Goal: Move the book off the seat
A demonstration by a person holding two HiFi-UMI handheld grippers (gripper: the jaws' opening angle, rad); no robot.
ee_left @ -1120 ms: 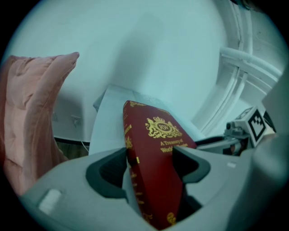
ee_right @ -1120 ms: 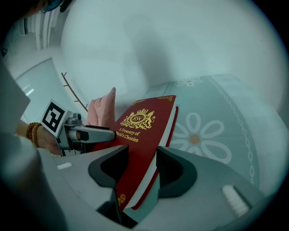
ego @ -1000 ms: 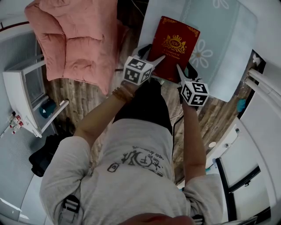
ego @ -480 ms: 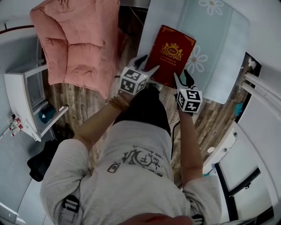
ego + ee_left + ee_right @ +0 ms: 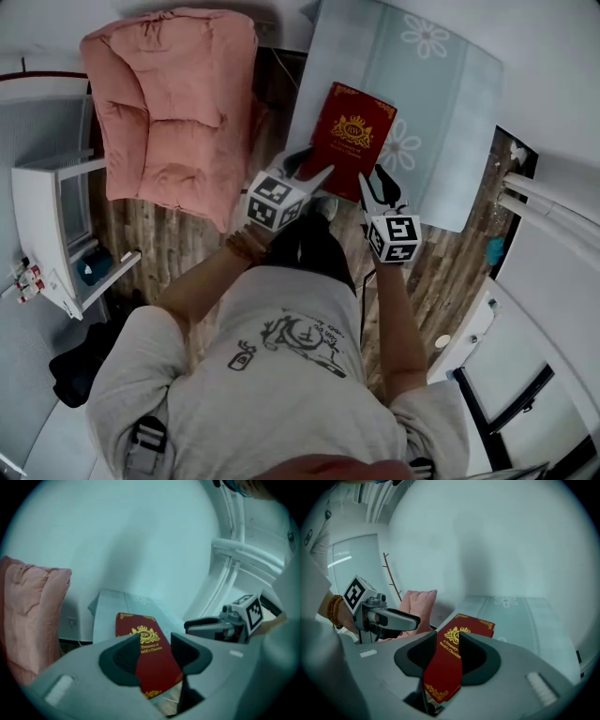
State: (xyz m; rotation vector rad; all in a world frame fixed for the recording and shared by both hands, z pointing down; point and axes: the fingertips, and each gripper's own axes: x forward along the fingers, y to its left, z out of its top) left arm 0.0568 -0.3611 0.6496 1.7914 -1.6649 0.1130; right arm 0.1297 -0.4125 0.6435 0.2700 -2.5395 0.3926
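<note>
**Both grippers hold the near end of the red book**

The left gripper (image 5: 156, 645) has just been closing its jaws, and the book (image 5: 352, 141) is between them: the pads press on the near left corner of its cover. The right gripper (image 5: 449, 641) has also just been closing, and it clamps the near right corner of the same book. The two grippers are side by side, close to each other, with only the width of the book between them.

The book stretches forward from both grippers, with the gold crest on its cover facing up. Under and ahead of it is the seat (image 5: 441, 112), which has a pale cover with flowers. The near end of the book, at the jaws, sticks out over the wooden floor (image 5: 178, 234). Whether the far end touches the seat I cannot tell.

A pink armchair (image 5: 169, 103) stands to the left of the left gripper, well apart from the book.
</note>
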